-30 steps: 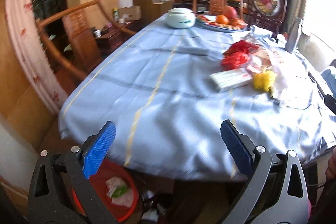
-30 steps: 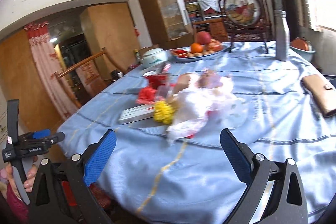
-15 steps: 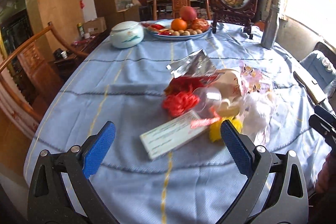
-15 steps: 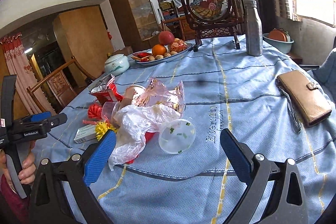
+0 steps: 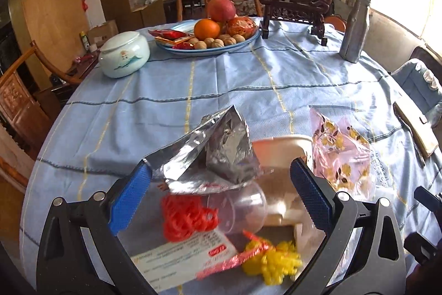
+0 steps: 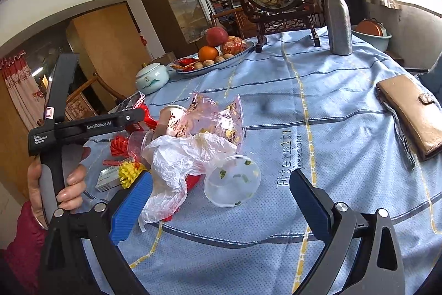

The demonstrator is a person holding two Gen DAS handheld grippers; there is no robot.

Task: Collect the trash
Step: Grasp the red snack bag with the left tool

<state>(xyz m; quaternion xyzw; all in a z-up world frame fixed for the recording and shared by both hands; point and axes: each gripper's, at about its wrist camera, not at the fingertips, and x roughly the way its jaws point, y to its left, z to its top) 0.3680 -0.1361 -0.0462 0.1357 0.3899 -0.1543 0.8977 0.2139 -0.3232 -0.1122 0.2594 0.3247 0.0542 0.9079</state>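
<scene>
**Over the trash pile: left tool has swung in, nothing gripped yet**

At the near edge of the table (image 5: 276, 79), the left tool (image 5: 221, 195) has moved from looking down at the floor and a red bin a second ago to hovering right over the litter. Jaws wide apart, empty. Between them now: foil wrapper (image 5: 218, 148), clear plastic cup (image 5: 237, 206) on its side, red netting (image 5: 185, 217). Just nearer: white carton (image 5: 182, 259) and yellow netting (image 5: 276, 261). Looks like pick number one is about to start; foil wrapper is the likely target.

Right tool (image 6: 221, 201) also wide open, empty, hanging near the clear lid (image 6: 232, 181) and crumpled white bag (image 6: 179, 156). Pink floral bag (image 6: 215, 118) sits just behind.

Obstacles: trash is heaped and overlapping, so one grab may drag neighbours. The two tools are close together. Leave alone: wallet (image 6: 408, 112) far right, metal bottle (image 6: 337, 18), fruit plate (image 5: 240, 42), ceramic jar (image 5: 124, 54).
</scene>
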